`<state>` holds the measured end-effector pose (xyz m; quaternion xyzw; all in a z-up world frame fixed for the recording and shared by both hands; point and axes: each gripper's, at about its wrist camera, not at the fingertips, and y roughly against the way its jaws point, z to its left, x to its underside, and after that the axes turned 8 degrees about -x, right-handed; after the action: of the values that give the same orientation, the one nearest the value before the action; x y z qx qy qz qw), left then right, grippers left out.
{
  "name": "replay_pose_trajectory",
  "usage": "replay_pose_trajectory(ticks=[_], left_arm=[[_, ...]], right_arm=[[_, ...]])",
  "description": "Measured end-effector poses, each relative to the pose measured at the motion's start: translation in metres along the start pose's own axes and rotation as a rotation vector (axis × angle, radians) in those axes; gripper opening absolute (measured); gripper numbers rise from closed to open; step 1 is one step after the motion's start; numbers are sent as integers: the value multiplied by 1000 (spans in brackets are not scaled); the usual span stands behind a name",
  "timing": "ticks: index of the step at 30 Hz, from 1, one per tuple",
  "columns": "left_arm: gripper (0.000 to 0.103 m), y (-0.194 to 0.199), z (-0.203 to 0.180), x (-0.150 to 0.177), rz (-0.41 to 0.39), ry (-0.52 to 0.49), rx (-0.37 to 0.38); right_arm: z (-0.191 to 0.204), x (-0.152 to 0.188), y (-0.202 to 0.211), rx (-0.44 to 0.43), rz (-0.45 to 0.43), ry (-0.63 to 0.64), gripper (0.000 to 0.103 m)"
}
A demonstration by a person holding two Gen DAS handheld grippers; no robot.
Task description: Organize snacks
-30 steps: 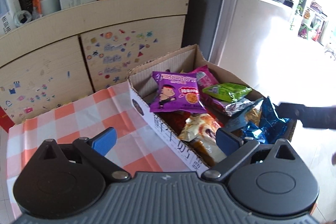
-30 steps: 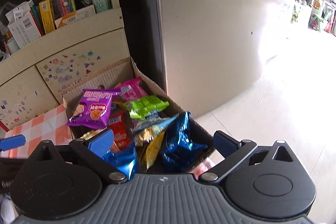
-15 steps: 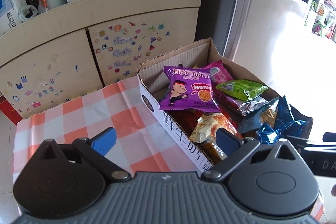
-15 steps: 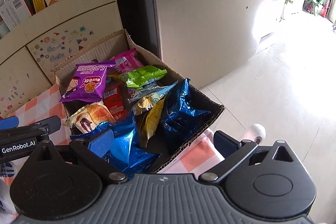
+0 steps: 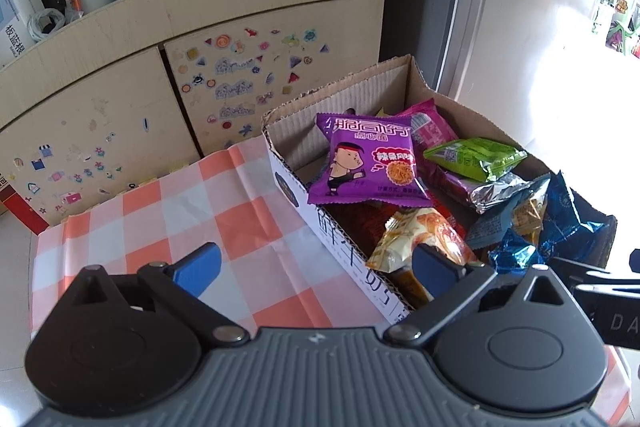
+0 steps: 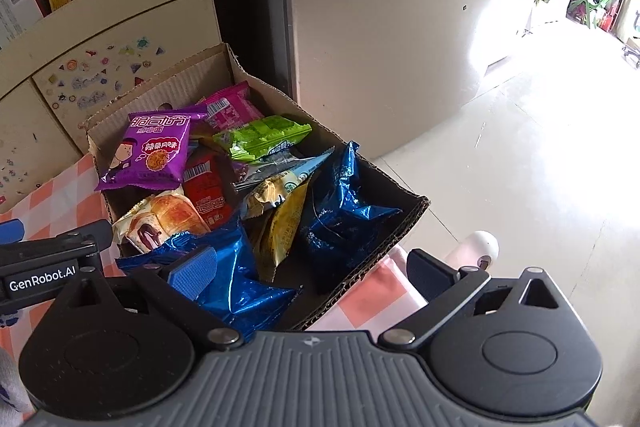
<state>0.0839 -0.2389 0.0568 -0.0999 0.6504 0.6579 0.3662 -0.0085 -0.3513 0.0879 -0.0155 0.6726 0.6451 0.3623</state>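
Snacks are sitting heaped in the cardboard box (image 5: 348, 99) that I am watching on the orange-checked tablecloth (image 5: 192, 211). I am holding the left gripper (image 5: 316, 265) with its fingers spread wide and gripping nothing, hovering above the box's near corner and the cloth. I am keeping the right gripper (image 6: 310, 267) spread just as wide and empty, hanging over the box's other end. A purple packet (image 5: 370, 163) is lying on top near the back wall, with a pink packet (image 5: 430, 125) and a green packet (image 5: 476, 157) beside it. Blue foil bags (image 6: 344, 211) are standing at the end nearest the right gripper, a yellow packet (image 6: 286, 223) between them
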Motion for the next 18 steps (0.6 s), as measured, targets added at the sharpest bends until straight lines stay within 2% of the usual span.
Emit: replay_pose_trajectory(ticks=[18], left_arm=[[102,-1,-5,-1,7,-25,4]], right_arm=[[0,-2,-3,26,6,-17,103]])
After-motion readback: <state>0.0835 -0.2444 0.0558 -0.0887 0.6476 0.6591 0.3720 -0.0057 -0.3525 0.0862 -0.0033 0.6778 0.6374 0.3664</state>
